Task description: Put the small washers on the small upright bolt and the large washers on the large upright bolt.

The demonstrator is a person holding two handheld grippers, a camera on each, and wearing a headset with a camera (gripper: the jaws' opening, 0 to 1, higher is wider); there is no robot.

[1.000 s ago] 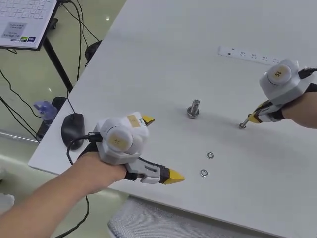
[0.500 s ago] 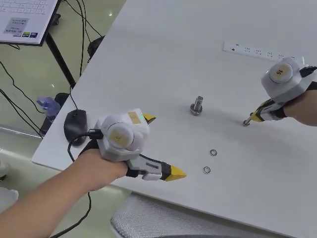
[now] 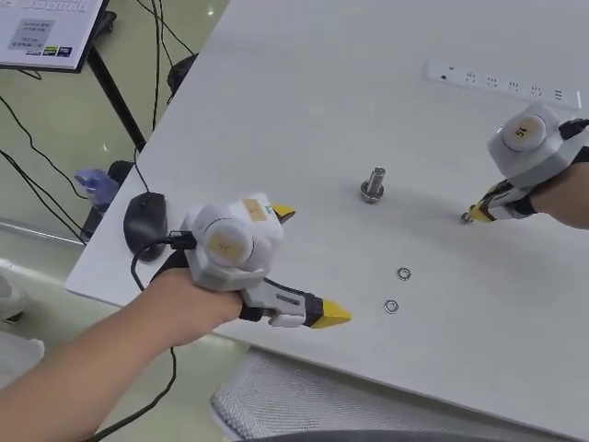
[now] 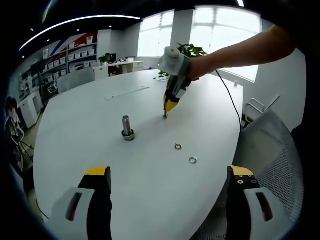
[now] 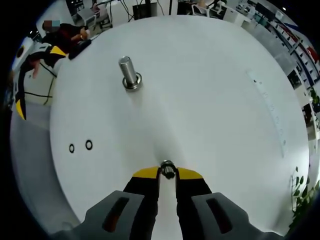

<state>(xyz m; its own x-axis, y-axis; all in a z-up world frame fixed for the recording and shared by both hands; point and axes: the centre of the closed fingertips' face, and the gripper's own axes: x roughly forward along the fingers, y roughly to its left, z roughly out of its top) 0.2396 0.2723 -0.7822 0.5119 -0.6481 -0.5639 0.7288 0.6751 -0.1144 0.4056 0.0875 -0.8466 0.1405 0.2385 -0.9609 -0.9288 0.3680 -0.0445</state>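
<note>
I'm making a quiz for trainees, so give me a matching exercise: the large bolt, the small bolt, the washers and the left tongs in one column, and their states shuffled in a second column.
Things:
1. large bolt
2. small bolt
3. washers
4. left tongs

States:
A. wide open, nothing between the tips
B. lying flat on the table
C. pinched at the tips of the right tongs
D. standing upright, untouched

Pairs: 1-D, 2-C, 3-B, 4-A

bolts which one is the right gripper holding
The small bolt, pinched at the right gripper's tips; the large bolt stands alone, untouched, mid-table.
</note>
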